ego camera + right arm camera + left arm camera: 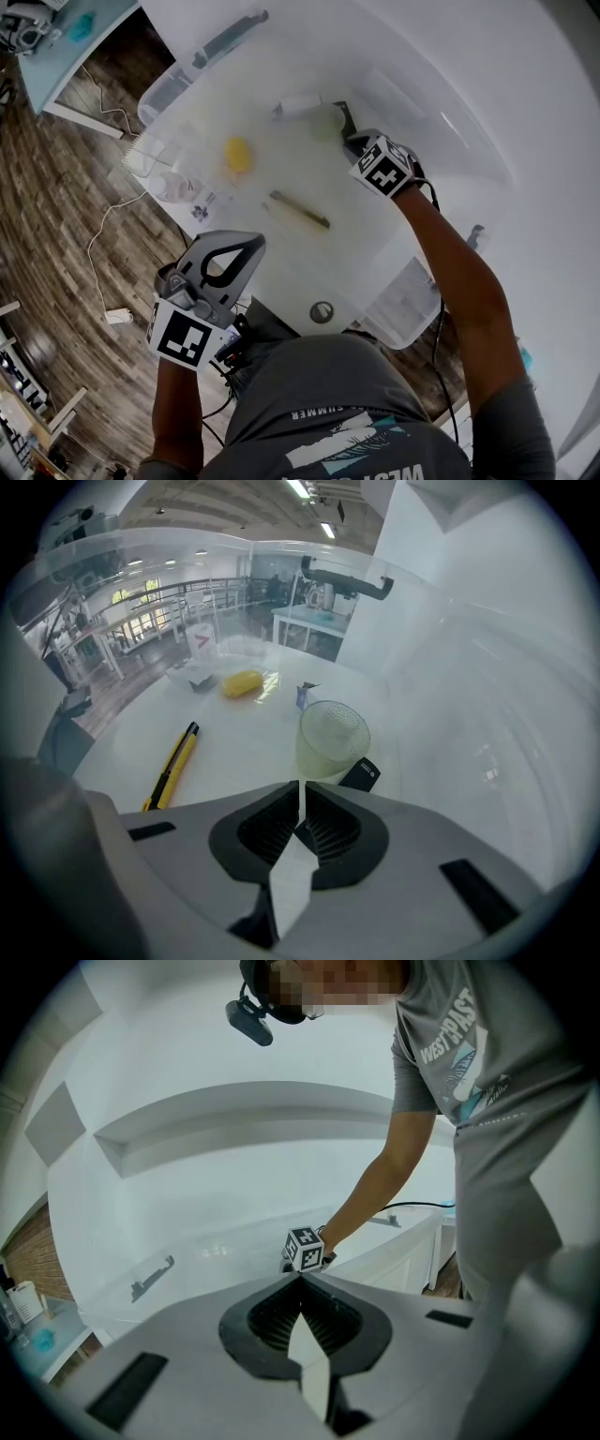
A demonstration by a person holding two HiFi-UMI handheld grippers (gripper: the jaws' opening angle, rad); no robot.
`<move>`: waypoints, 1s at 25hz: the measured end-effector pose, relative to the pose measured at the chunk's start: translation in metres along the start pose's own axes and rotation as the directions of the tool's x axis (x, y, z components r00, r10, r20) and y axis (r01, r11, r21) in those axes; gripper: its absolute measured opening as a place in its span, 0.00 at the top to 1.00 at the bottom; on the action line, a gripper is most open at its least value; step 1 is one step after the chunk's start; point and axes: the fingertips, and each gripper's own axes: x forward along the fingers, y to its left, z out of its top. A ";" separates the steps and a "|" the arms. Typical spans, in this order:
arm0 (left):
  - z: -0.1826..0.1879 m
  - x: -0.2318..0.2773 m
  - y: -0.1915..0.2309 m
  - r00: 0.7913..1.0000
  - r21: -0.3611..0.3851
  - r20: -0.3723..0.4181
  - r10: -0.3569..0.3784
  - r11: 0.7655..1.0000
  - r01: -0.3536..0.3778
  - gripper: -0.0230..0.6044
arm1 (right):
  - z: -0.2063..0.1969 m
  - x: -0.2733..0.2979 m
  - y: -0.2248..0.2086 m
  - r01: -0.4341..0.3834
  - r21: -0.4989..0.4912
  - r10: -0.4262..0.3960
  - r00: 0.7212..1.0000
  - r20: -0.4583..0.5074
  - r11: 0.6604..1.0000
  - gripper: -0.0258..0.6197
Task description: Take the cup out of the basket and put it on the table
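While the left tongs (pixel 300 1283) hang pressed together and empty, the right tongs (pixel 301 794) sit nearly closed, seemingly pinching the near wall of the cup (pixel 330 738) inside the clear basket (pixel 187 546). The grasp looks made. Next comes a lift over the wall onto the worktop (pixel 544 141). Glare blurs the basket's walls, so I cannot tell whether the cup is off its floor.

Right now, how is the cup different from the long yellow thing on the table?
The cup is pale and see-through; the long yellow thing, likely a cutter, is solid yellow and black. The cup is round and stands up; the long yellow thing is thin and lies flat. The cup stands beside a small black thing; the long yellow thing lies by itself. Both rest on the white table.
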 end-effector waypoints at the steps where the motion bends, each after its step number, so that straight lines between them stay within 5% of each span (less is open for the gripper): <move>1: -0.001 -0.001 0.000 1.000 0.000 0.000 0.000 1.000 0.000 0.95 | 0.001 0.000 0.000 0.000 0.000 0.000 1.000 0.000 1.000 0.91; 25: -0.022 -0.010 -0.005 1.000 -0.050 0.012 0.016 0.999 -0.015 0.95 | 0.003 -0.004 0.000 0.042 0.036 -0.044 0.998 0.045 0.998 0.94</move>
